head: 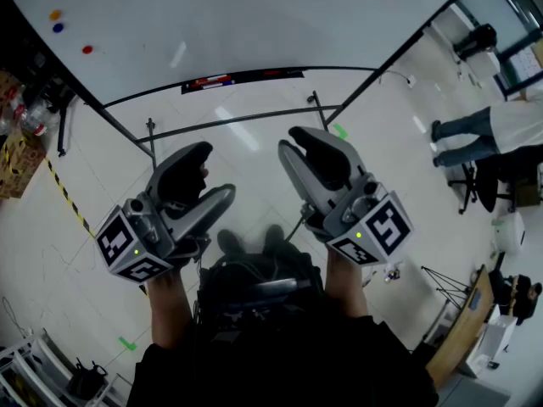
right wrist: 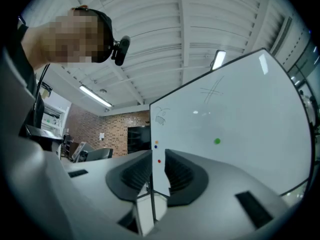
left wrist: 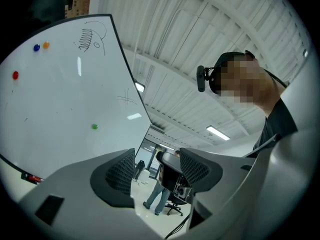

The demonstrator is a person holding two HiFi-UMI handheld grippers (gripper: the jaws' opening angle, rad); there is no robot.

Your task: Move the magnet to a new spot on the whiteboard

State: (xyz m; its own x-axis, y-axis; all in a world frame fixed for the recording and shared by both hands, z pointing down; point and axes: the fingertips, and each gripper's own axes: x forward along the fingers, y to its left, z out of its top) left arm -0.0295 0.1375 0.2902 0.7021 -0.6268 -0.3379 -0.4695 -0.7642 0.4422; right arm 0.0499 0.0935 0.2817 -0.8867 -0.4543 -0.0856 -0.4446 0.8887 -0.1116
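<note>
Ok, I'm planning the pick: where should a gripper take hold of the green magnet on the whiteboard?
Probably by its round rim, jaws on opposite sides, coming head-on at the whiteboard. The green magnet is a button flat on the board, clear all round, so only its edge offers purchase.

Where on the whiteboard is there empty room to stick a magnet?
The biggest bare patch on the whiteboard lies in the middle, between the red magnet, the doodle and the green magnet. Below the green magnet, down to the marker tray, is bare too. It is crowded only near the blue magnet and orange magnet, which sit side by side.
</note>
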